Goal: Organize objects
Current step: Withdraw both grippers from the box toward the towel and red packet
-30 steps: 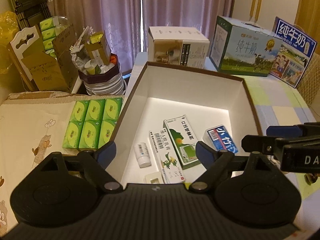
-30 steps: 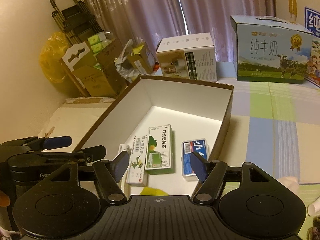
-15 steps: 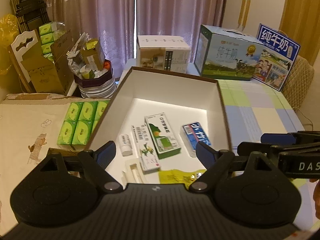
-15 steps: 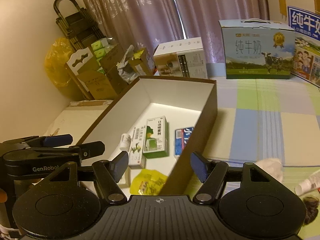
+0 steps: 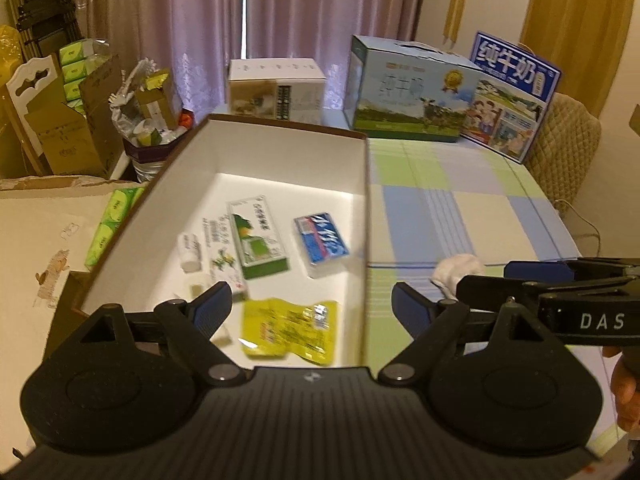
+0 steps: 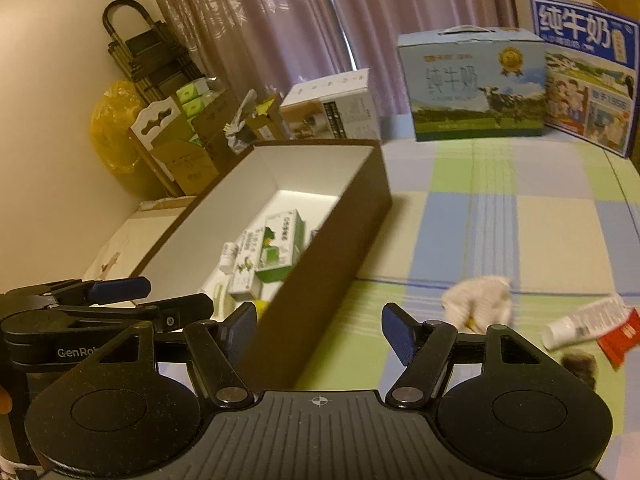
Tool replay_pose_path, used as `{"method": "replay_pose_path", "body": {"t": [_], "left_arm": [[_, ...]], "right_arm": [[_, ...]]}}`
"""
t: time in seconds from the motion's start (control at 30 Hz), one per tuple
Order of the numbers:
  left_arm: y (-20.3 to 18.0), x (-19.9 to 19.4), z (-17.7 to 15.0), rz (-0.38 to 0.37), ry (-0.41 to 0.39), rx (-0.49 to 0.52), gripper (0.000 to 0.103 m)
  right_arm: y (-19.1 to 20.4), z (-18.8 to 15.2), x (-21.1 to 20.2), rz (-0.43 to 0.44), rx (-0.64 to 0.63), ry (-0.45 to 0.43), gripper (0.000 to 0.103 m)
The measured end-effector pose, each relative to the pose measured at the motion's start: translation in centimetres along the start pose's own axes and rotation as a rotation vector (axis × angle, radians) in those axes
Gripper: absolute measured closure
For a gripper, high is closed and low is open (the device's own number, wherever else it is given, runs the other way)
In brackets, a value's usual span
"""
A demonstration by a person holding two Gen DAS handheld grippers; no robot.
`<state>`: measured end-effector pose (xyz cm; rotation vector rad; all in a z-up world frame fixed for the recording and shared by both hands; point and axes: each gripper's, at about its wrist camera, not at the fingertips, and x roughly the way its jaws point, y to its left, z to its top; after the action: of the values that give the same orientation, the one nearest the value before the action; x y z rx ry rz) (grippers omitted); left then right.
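A brown box with a white inside (image 5: pixel 280 152) (image 6: pixel 340 240) lies open on the checked tablecloth. In it are a green and white carton (image 5: pixel 258 236) (image 6: pixel 278 246), a blue packet (image 5: pixel 322 242), a small white bottle (image 5: pixel 190 250), a long white carton (image 5: pixel 222 256) and a yellow pouch (image 5: pixel 288 330). My left gripper (image 5: pixel 310 308) hangs open above the box's near end, nothing between its fingers. My right gripper (image 6: pixel 318 330) is open over the box's right wall, empty. On the cloth to the right lie a crumpled white cloth (image 6: pixel 478 300) (image 5: pixel 458 272), a white tube (image 6: pixel 586 320) and a red packet (image 6: pixel 620 338).
Two milk cartons (image 5: pixel 408 90) (image 5: pixel 512 92) and a white box (image 5: pixel 276 88) stand at the table's far edge. Green tissue packs (image 5: pixel 110 224) lie left of the brown box. Cardboard boxes (image 5: pixel 60 128), a bin of rubbish and a woven chair (image 5: pixel 568 148) surround the table.
Both grippers have drawn back and to the right from the box. The yellow pouch, the white cloth, the tube and the red packet have come into view. Both stay open and empty.
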<state>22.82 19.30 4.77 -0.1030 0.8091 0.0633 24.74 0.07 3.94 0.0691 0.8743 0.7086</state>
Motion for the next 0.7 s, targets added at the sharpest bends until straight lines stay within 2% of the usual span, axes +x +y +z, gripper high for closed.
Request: {"method": "replay_pose_path", "body": {"t": [0.43,0.7], "left_arm": [[-7.8,0.6,-2.5,-0.075,0.064,0.05,0.018],[-11.6,1.5,-3.4,-0.109,0.099,0.079,0.018]], "right_arm": [[-7.2,-4.5,-4.6,-0.073,0.061,0.049,0.036],[-10.6,-5.8,-6.6,-0.111,0.11,0.057,0.036]]}}
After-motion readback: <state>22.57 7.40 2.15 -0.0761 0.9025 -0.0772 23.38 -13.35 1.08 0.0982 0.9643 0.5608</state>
